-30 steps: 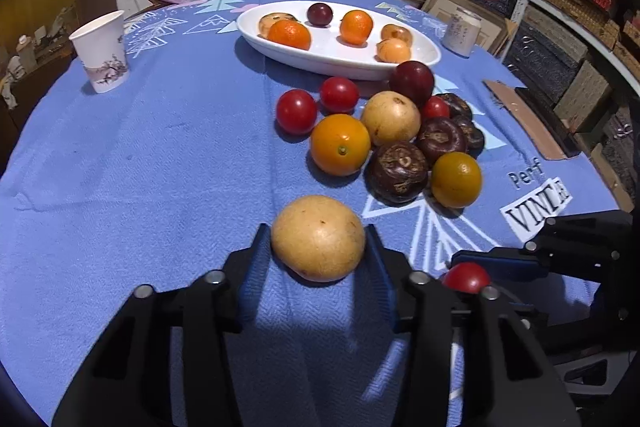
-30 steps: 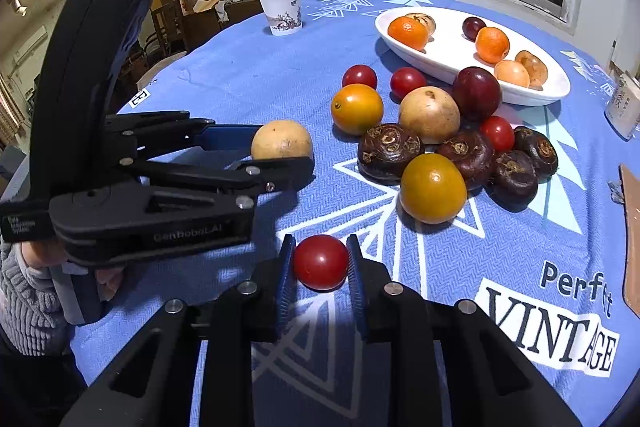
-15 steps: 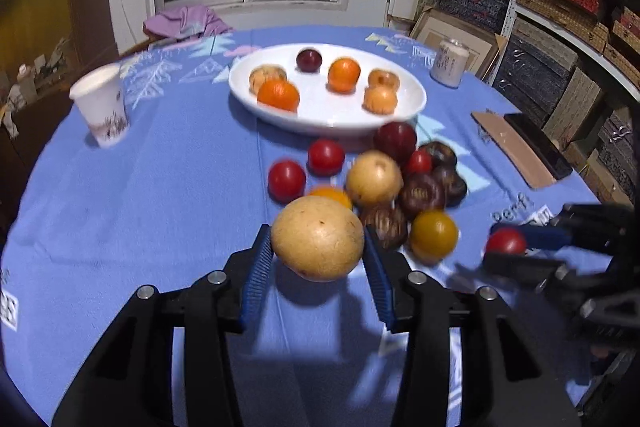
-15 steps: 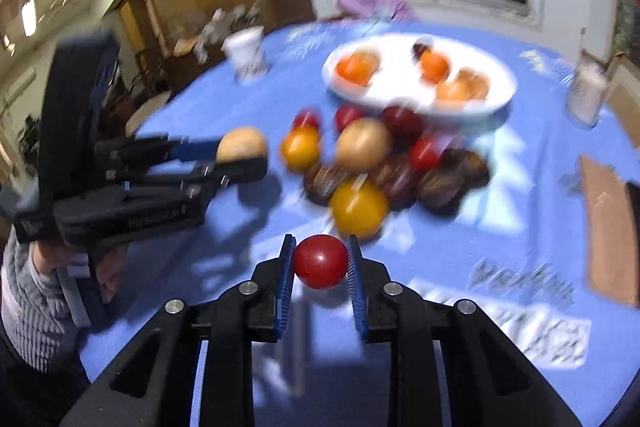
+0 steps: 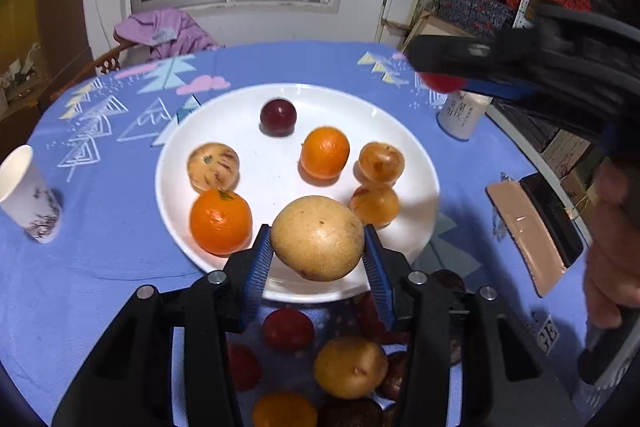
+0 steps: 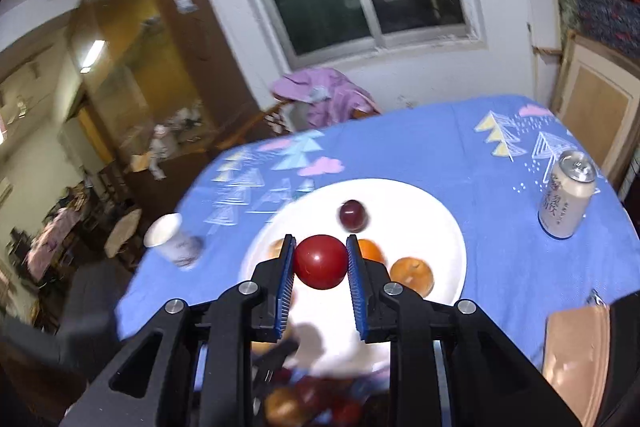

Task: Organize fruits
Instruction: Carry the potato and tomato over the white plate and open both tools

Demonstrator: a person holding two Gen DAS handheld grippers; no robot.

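My left gripper is shut on a tan round fruit and holds it above the near rim of the white plate. The plate holds two oranges, a dark plum and pale speckled fruits. My right gripper is shut on a red tomato, held above the same plate. The right gripper also shows in the left wrist view, high at the right. Several loose fruits lie on the cloth below the left gripper.
A paper cup stands at the table's left. A drink can stands right of the plate. A tan and black flat object lies at the right edge. A purple cloth hangs on a chair behind the table.
Both grippers have lifted their fruits off the cloth and moved forward over the loose pile to the white plate. Both stay shut on their fruits.
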